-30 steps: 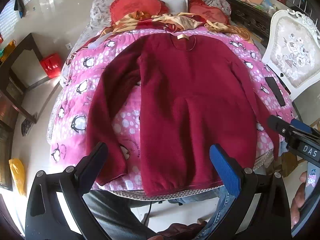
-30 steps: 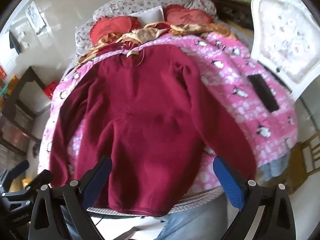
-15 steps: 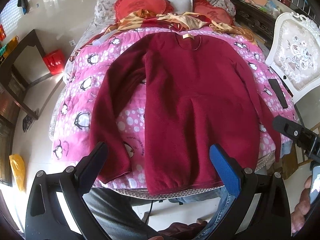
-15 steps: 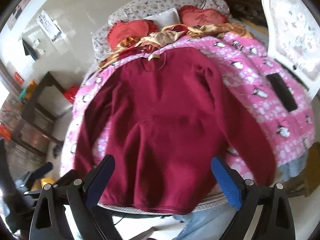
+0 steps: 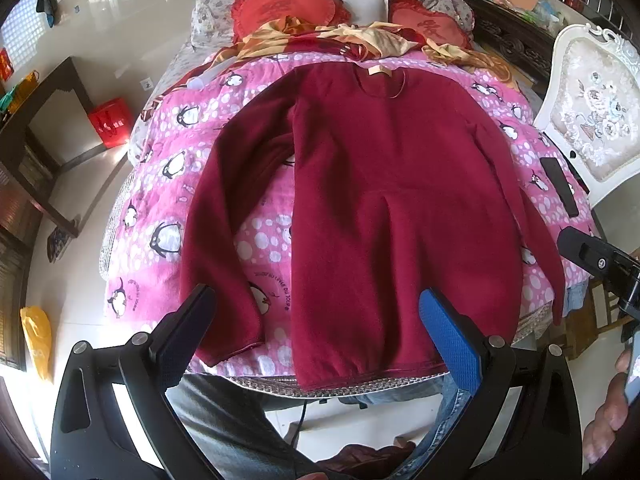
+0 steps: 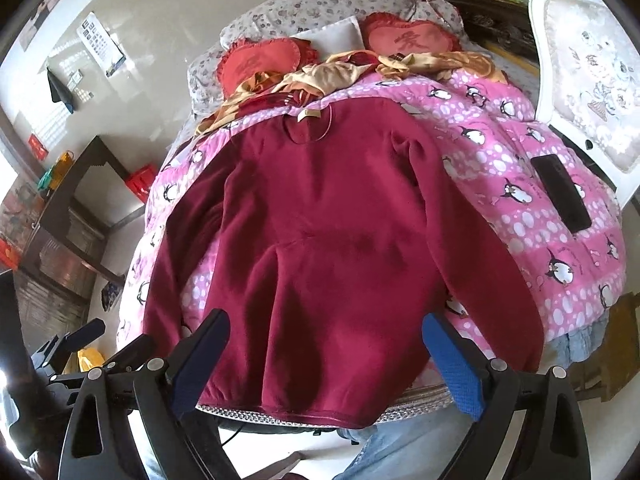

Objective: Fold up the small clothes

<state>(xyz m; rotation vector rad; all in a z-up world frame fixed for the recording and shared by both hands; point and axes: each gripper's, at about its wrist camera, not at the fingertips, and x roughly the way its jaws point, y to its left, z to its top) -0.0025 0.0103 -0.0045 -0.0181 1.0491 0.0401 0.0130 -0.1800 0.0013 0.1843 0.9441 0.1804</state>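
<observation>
Pink penguin-print quilt (image 5: 168, 168) bearing flat dark-red fleece sweater (image 5: 384, 208); left gripper (image 5: 320, 324) and right gripper (image 6: 326, 340), both spread wide and empty, hover before its hem.

Bright daylight, strong fisheye bending

The bed (image 5: 168, 168) is evenly lit; glare is seen on the glossy floor (image 5: 100, 160) left of it, straight lines are curved towards dark frame corners, and soft shadows lie on the sweater (image 6: 320, 240).

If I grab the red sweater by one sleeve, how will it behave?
The red sweater would probably go limp and drape: it lies flat with soft creases. Its fuzzy-looking fabric likely grips the open left gripper well. Its hem hangs at the bed edge, so it may drag on the pink blanket.
</observation>
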